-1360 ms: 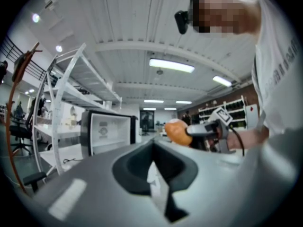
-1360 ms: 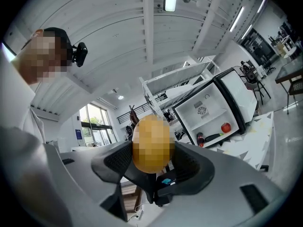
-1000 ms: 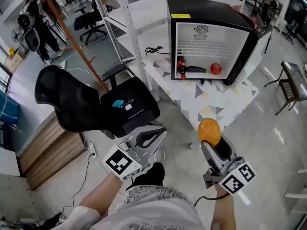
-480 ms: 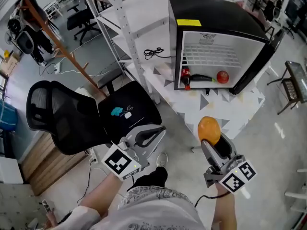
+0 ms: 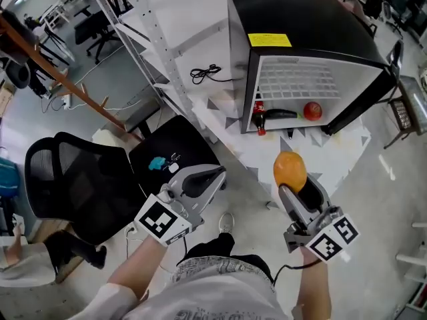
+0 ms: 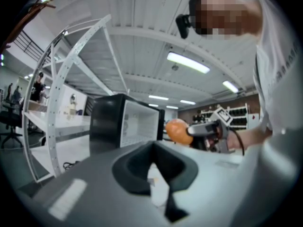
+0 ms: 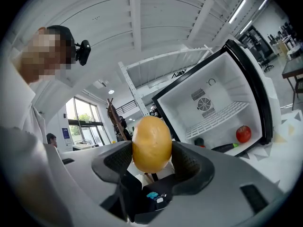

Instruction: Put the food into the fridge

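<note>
Right gripper view: the right gripper's [image 5: 293, 184] fingers clamp a yellow-orange fruit [image 7: 151, 143], held in the air. Beside it, the left gripper's [image 6: 152, 157] fingers are together with nothing between them. A black office chair [image 5: 87, 179] stands just past the left gripper. Farther off, the open fridge [image 5: 300, 19] sits on the white worktop [image 5: 193, 45]. 1 red fruit [image 5: 312, 110] and 1 dark long item [image 5: 279, 114] lie on its floor.

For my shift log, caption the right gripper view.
Right gripper shut on an orange-yellow fruit, facing the open fridge with a red fruit on its floor.
</note>
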Available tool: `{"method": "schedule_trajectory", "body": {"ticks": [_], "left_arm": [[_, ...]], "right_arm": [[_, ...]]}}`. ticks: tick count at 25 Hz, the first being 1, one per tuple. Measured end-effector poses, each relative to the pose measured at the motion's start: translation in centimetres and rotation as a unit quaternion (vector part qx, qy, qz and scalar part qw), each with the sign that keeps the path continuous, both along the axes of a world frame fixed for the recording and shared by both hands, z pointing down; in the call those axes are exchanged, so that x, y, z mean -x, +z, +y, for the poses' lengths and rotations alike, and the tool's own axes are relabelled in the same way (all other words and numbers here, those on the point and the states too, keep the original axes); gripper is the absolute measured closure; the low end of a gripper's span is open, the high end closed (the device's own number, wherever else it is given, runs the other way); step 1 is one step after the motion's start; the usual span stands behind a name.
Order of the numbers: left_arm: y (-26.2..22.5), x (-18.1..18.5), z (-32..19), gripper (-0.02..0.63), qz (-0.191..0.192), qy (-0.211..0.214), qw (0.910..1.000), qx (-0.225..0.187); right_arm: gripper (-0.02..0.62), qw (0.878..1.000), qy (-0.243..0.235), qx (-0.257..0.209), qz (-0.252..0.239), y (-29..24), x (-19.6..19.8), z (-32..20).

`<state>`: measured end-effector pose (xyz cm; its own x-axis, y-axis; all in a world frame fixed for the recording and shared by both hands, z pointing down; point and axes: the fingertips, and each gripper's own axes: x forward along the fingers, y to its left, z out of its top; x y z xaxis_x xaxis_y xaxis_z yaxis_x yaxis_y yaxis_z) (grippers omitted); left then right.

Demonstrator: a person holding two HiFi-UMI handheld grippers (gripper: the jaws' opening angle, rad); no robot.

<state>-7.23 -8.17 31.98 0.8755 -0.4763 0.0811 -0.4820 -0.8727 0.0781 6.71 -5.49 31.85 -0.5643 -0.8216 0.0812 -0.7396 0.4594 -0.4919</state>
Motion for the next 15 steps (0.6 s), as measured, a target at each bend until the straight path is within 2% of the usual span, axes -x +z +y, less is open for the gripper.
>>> {"method": "schedule_trajectory", "body": {"ticks": [15], "left_arm": [[1.2,-1.6,-4.2,0.600,-0.009,0.008,0.9999,-0.006]], "right_arm": [[0.333,1.000,0.006,-0.023,0.014,0.8,-1.2,-6.9]]}}
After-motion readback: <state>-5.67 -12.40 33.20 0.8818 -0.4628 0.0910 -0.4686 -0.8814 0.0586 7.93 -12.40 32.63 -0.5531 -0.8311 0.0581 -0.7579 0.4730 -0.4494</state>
